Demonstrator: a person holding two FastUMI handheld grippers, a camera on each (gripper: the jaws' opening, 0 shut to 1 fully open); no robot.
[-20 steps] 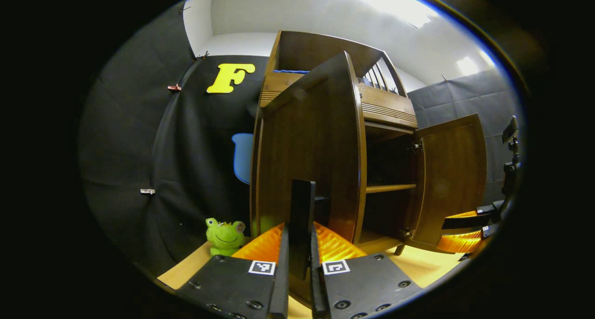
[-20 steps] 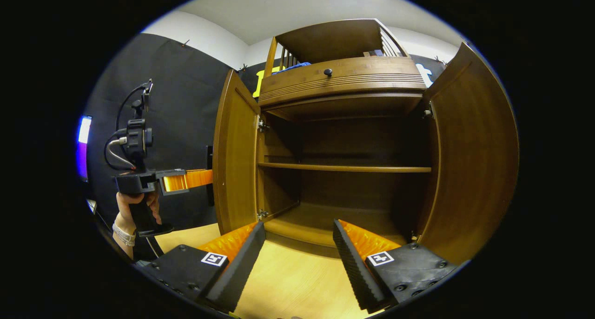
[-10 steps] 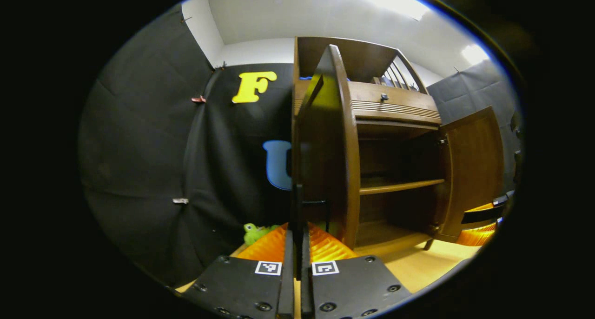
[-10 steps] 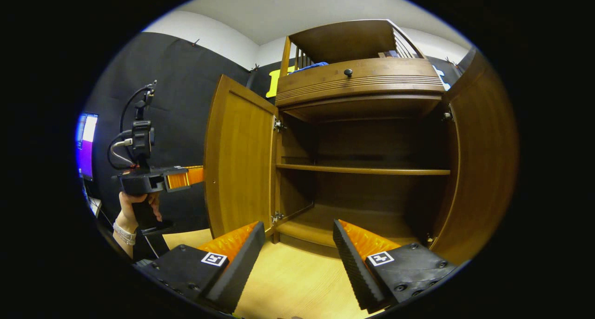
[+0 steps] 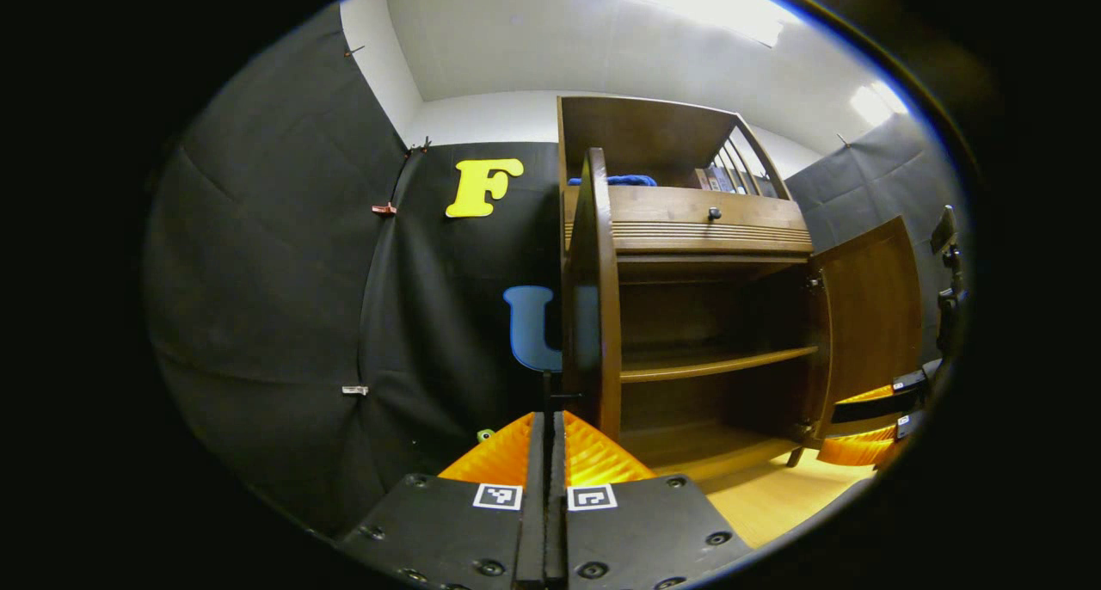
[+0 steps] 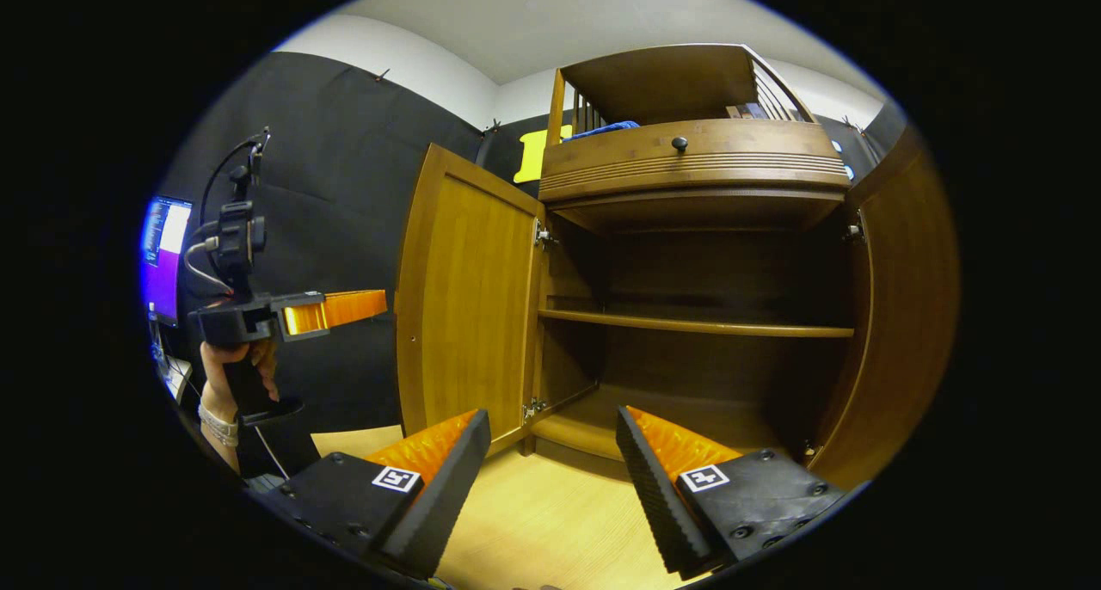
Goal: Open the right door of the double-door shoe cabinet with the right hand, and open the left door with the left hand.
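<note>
Here the shoe cabinet (image 6: 688,255) stood with both doors swung wide — left door (image 6: 469,293) and right door (image 6: 903,315) flanking its bare shelf (image 6: 697,323). The right gripper (image 6: 550,478) hung before the cabinet, fingers spread, holding nothing. The left gripper (image 5: 546,487), fingers pressed together, sat beside the left door's edge — whether it pinched the thin dark handle (image 5: 550,396) I could not tell.

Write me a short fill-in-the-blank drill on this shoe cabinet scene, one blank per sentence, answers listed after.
1. Both doors of the brown wooden shoe cabinet stand ____.
2. The right gripper has its fingers ____.
3. The left gripper has its fingers ____.
4. Inside the cabinet, the wooden shelf is ____ of shoes.

Missing words: open; open; shut; empty
</note>
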